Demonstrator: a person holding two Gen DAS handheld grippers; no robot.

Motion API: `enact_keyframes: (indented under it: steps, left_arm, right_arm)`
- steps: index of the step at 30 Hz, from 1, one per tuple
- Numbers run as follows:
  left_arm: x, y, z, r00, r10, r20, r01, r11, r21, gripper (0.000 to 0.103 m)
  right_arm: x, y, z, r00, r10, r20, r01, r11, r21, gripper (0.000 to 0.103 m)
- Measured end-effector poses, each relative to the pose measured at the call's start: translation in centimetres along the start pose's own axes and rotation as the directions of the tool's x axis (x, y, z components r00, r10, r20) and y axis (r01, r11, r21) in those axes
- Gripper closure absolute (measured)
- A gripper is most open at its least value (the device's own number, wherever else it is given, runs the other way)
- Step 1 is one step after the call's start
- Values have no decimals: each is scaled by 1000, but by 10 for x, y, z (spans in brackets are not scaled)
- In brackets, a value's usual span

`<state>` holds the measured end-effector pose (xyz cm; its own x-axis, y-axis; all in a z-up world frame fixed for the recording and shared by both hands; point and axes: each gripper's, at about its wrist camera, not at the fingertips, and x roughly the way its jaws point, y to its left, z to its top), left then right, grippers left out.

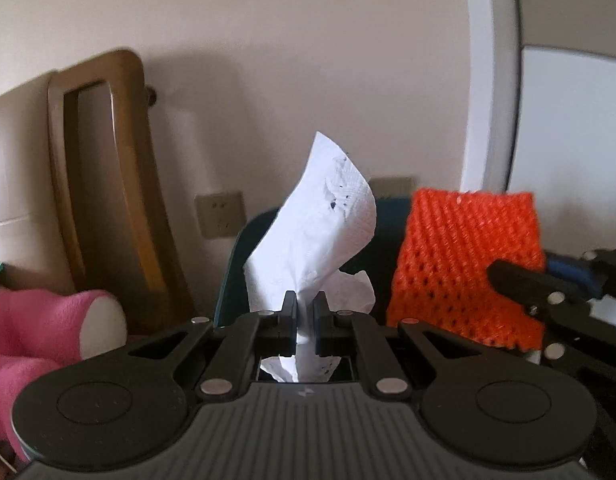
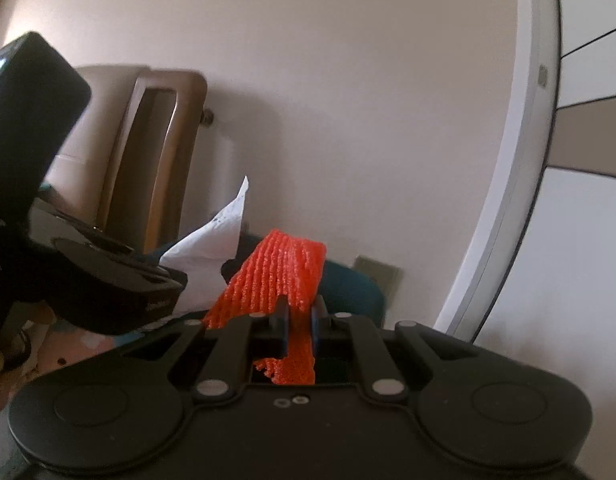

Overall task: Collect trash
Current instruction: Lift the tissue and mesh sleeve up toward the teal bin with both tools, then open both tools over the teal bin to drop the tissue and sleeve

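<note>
Leftmost, a pink plush toy (image 1: 48,328) lies low beside a wooden chair back (image 1: 104,184) that leans against the pale wall (image 1: 292,60). Next, the left gripper (image 1: 305,308) has its fingers clamped on a white tissue (image 1: 319,232) speckled with dark spots; the paper stands up from the pinch and a tail hangs below it. Behind the tissue sits a dark teal bin (image 1: 232,276), with a wall socket (image 1: 220,214) just to its left. Further right, the right gripper (image 2: 299,312) has its fingers pressed together on an orange foam net (image 2: 280,276), held up in the air beside the tissue, in front of the bin.
</note>
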<state>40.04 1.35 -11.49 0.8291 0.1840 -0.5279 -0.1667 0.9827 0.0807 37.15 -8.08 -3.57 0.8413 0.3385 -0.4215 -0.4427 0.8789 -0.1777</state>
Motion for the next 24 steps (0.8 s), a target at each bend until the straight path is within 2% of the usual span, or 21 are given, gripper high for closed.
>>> enact_keyframes:
  steps: [6, 9, 12, 17, 20, 22, 23, 24]
  left_arm:
    - [16, -1, -8, 999, -1, -53, 0, 1000, -3, 96]
    - [25, -1, -8, 997, 14, -80, -14, 1000, 10, 96]
    - [29, -3, -8, 996, 26, -88, -24, 999, 23, 96]
    - [28, -5, -11, 996, 39, -84, -36, 998, 44, 95]
    - [26, -5, -11, 995, 49, -84, -46, 998, 37, 83]
    - [26, -4, -11, 996, 49, -79, -46, 998, 32, 58]
    - [25, -4, -12, 997, 50, -63, -48, 998, 39, 53]
    - [23, -5, -12, 997, 63, -47, -61, 997, 47, 44]
  right_arm:
    - [10, 4, -5, 999, 11, -53, -12, 1000, -16, 92]
    - [12, 3, -8, 998, 9, -65, -10, 1000, -17, 86]
    - [15, 4, -8, 997, 9, -78, -11, 999, -30, 84]
    - [14, 0, -9, 997, 1, -75, -2, 1000, -16, 72]
    - [13, -3, -9, 997, 7, -78, -8, 1000, -10, 66]
    - [14, -4, -9, 998, 2, -70, -3, 1000, -10, 63]
    - [12, -5, -9, 998, 3, -67, -3, 1000, -7, 63]
    - [10, -6, -10, 998, 2, -65, -2, 1000, -5, 61]
